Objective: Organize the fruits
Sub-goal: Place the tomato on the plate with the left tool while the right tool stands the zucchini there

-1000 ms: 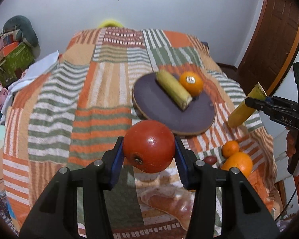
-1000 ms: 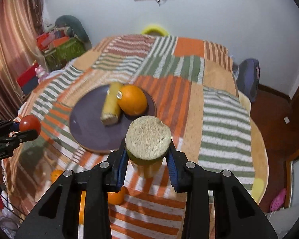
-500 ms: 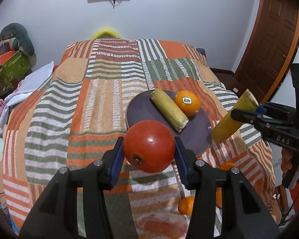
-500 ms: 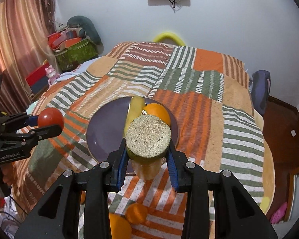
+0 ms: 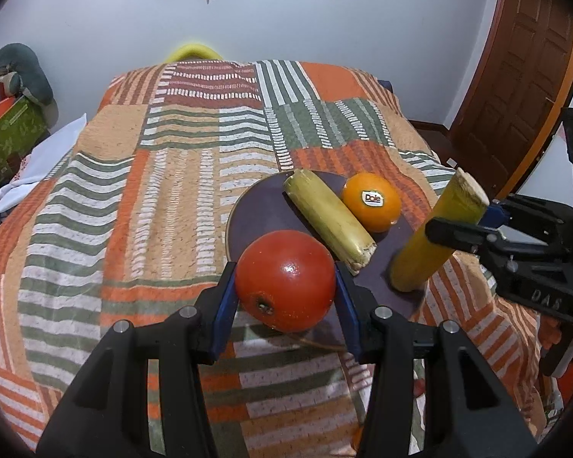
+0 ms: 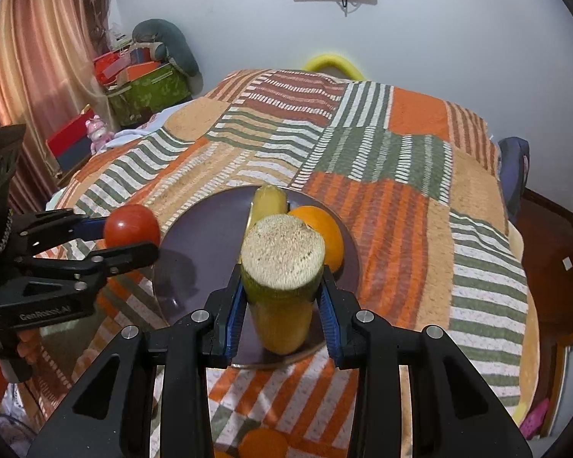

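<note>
Grippers both moved in over the purple plate (image 5: 256, 210) mid-bed in the last second: left gripper (image 5: 284, 294) clamped on the tomato (image 5: 285, 280) at its near-left rim, right gripper (image 6: 282, 297) clamped on the yellow cane piece (image 6: 280, 290), lower end about touching, so drop-off looks imminent.

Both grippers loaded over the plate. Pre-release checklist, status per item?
1. Left gripper holds the tomato squarely: ok.
2. Right gripper clamps the yellow stalk: ok.
3. Bare plate space beside the lying stalk and orange: ok.
4. Held stalk's lower end over the plate: ok; touching it, cannot tell.
5. Tomato over the plate: cannot tell; it sits near the near-left rim.
6. Grippers apart from each other: ok.
</note>
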A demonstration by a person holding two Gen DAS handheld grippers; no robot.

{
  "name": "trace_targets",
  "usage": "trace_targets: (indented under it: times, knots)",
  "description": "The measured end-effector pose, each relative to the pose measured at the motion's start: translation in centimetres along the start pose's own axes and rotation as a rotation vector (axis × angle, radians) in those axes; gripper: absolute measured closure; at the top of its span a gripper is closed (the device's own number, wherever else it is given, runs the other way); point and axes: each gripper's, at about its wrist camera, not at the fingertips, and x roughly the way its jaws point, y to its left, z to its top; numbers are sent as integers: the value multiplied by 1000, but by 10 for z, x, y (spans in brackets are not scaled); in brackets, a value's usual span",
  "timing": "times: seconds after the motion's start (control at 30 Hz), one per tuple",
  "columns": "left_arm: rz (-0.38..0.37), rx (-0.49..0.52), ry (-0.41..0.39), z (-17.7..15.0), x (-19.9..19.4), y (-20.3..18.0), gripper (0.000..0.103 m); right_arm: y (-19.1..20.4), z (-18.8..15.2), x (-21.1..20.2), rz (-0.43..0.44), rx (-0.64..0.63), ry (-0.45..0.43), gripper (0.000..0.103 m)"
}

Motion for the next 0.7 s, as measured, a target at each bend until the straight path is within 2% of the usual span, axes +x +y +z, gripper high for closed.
trace_targets:
  times: [0.7]
  knots:
    - [13,-5,86,18,59,5,55,5,11,26,39,-25,-20,70]
